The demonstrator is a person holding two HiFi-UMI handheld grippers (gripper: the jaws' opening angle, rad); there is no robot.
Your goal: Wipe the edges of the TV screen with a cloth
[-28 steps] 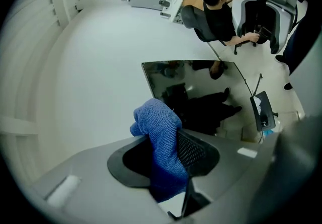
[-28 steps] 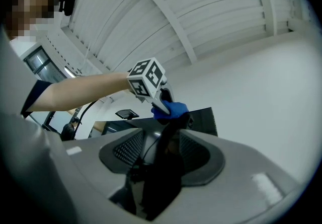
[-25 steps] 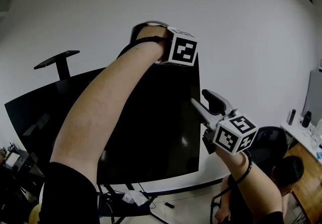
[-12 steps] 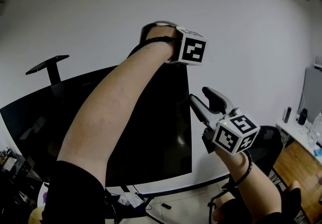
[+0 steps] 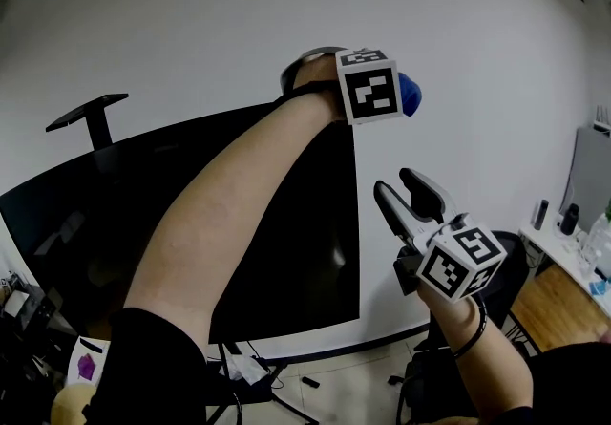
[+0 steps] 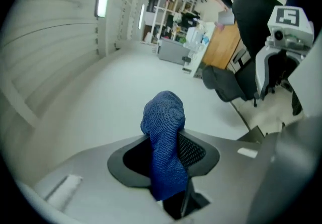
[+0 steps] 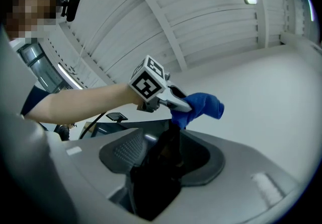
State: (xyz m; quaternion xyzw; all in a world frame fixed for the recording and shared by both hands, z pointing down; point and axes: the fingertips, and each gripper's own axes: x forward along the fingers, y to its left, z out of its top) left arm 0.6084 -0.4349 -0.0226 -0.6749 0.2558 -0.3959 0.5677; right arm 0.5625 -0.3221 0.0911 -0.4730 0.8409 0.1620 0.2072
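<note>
The black TV screen (image 5: 296, 223) stands before a white wall. My left arm reaches across it to its upper right corner. The left gripper (image 5: 393, 96) is shut on a blue cloth (image 5: 410, 94), which pokes out past the marker cube just beyond that corner. In the left gripper view the cloth (image 6: 163, 137) hangs folded between the shut jaws of the left gripper (image 6: 168, 167). My right gripper (image 5: 401, 196) stands open beside the TV's right edge, pointing upward. In the right gripper view, the dark TV edge (image 7: 156, 167) shows in the gap of the right gripper (image 7: 163, 155); contact is unclear.
A black bracket on a post (image 5: 91, 113) rises behind the TV's upper left. A desk with bottles (image 5: 571, 221) and a dark chair (image 5: 511, 251) stand at right. Cables and clutter (image 5: 250, 373) lie on the floor under the TV. A person (image 6: 254, 9) stands near shelves.
My left gripper has slid right along the TV's top edge and past its corner, so the blue cloth now shows. The right gripper has drifted slightly right and down, still open.
</note>
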